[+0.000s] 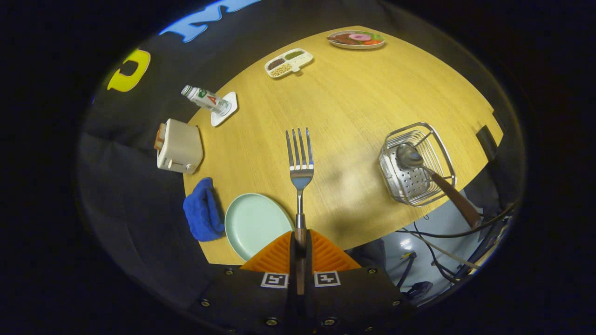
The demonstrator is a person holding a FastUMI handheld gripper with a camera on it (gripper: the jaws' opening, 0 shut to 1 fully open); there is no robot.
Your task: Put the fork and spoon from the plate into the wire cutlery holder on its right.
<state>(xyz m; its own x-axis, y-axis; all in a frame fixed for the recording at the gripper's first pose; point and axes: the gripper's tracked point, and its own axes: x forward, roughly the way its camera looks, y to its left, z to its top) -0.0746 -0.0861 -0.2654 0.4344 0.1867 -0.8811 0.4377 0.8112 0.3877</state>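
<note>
Fork sits clamped by its handle in your jaws, tines pointing up-frame over the counter. Spoon already rests in the wire cutlery holder, right of centre. Plate lies empty, lower left. Next: swing right, tip the fork in.

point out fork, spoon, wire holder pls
fork (300,174): gripper view, on the neck below the tines; handle clamped between the gripper (300,242) fingers.
spoon (409,156): gripper view, on the bowl, inside the holder.
wire cutlery holder (409,188): gripper view, on its perforated floor.
</note>
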